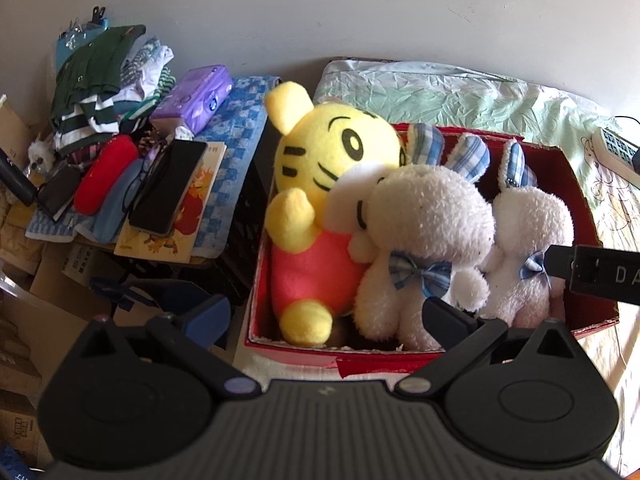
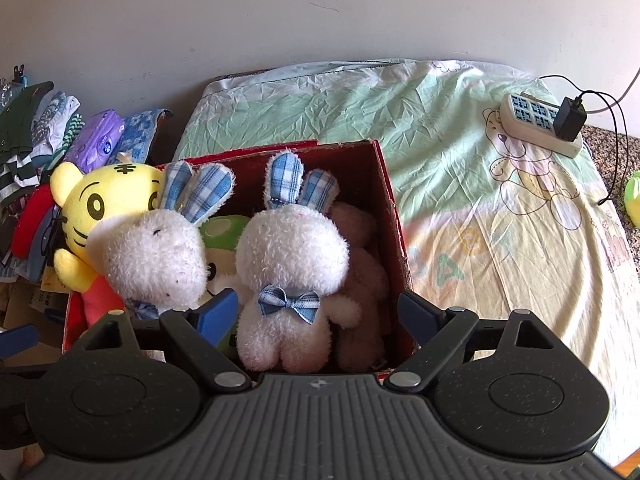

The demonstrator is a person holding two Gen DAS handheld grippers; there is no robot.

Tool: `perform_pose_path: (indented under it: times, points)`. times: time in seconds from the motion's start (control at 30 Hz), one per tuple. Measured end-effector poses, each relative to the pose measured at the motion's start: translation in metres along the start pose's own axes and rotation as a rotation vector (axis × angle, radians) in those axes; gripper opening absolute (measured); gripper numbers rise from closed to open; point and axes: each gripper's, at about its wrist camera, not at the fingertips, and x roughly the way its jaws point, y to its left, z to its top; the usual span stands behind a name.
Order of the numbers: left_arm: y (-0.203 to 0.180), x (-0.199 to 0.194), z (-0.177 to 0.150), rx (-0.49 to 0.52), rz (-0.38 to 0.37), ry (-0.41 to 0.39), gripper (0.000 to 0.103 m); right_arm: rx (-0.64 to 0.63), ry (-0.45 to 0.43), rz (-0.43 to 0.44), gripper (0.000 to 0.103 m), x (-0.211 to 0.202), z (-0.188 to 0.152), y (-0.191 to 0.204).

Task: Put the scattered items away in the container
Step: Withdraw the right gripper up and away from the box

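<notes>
You are holding both claws wide and empty, left claw (image 1: 326,316) and right claw (image 2: 318,314), over the red box (image 2: 390,200) on the bed (image 2: 500,200), where two white rabbits (image 2: 292,264) and one yellow tiger (image 1: 320,184) are sitting upright, crowding its edges.

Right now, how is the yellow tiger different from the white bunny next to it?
The yellow tiger is smooth yellow with black stripes; the white bunny is fluffy white. The tiger has round yellow ears; the bunny has long blue checked ears and a bow. Both sit in the red box.
</notes>
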Motion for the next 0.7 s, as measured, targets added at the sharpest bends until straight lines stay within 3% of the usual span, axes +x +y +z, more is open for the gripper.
perform_pose_path:
  times: [0.43, 0.7]
  points:
    - [-0.008, 0.007, 0.0, 0.019, -0.001, -0.01, 0.102, -0.029, -0.016, -0.006, 0.089, 0.004, -0.002, -0.001]
    - [-0.031, -0.014, -0.001, 0.007, 0.002, -0.055, 0.102, 0.011, -0.045, 0.036, 0.089, -0.008, 0.003, -0.031]
